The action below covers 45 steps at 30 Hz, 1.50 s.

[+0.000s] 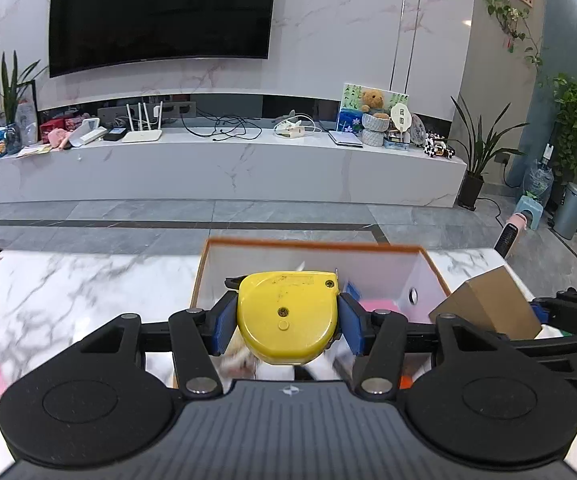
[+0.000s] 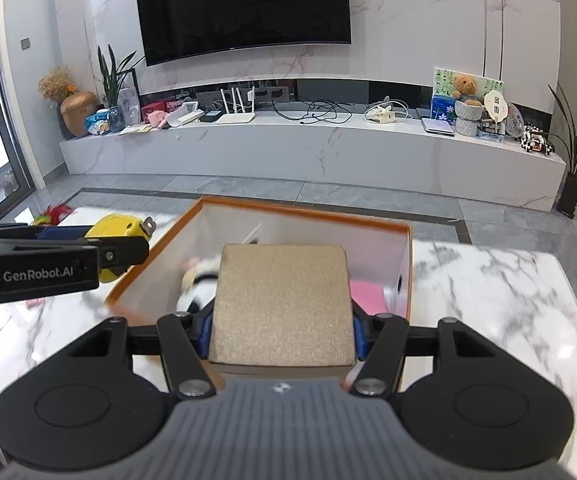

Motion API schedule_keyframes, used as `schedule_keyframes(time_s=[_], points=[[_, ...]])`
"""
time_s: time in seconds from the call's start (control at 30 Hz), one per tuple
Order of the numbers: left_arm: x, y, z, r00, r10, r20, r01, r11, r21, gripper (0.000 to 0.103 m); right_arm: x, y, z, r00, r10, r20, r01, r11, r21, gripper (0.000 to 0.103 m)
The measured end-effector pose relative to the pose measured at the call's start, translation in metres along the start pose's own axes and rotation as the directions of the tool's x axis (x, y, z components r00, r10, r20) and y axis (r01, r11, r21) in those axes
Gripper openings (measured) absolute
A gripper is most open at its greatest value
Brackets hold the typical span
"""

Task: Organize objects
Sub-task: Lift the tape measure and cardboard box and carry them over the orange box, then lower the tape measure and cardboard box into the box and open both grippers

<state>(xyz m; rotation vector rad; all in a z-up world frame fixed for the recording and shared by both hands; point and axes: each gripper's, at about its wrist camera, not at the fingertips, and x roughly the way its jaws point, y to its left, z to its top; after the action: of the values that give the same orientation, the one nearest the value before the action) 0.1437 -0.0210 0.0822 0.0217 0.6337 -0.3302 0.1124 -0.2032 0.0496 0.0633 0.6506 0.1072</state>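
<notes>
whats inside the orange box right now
Inside the orange box a pink item lies at the right, and a blurred white-and-black thing at the left. The brown box held over it covers the middle, so what lies there is hidden.

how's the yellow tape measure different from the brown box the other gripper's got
The tape measure is glossy yellow and rounded; the brown box is matte, speckled and square-edged. The box looks bulkier. Shared: each is clamped, in the left gripper and right gripper, over the orange-rimmed bin.
</notes>
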Motion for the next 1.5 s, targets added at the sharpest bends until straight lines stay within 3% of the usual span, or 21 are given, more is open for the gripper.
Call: schedule_keyframes(time_s=[0.2, 0.37, 0.57, 0.97, 1.5], points=[[0.066, -0.003, 0.031, 0.999, 0.015, -0.05, -0.014, 1.0, 0.024, 0.062, 0.074, -0.021, 0.035, 0.997, -0.036, -0.069, 0.036, 0.999, 0.0, 0.061], [0.114, 0.001, 0.026, 0.991, 0.022, -0.133, -0.018, 0.999, 0.029, 0.062, 0.13, -0.039, 0.041, 0.987, -0.028, -0.157, 0.034, 0.999, 0.034, 0.061], [0.145, 0.011, 0.02, 0.979, 0.023, -0.2, -0.019, 1.0, 0.019, 0.062, 0.17, -0.051, 0.037, 0.974, -0.007, -0.224, 0.023, 0.997, 0.07, 0.061], [0.166, 0.002, 0.016, 0.959, -0.042, -0.279, 0.047, 0.999, 0.013, 0.062, 0.201, -0.051, 0.022, 0.943, -0.017, -0.331, 0.036, 0.998, 0.052, 0.061], [0.188, 0.012, -0.003, 0.936, -0.027, -0.352, 0.018, 0.999, -0.028, 0.062, 0.224, -0.049, 0.018, 0.901, -0.042, -0.432, 0.042, 0.999, -0.011, 0.061]])
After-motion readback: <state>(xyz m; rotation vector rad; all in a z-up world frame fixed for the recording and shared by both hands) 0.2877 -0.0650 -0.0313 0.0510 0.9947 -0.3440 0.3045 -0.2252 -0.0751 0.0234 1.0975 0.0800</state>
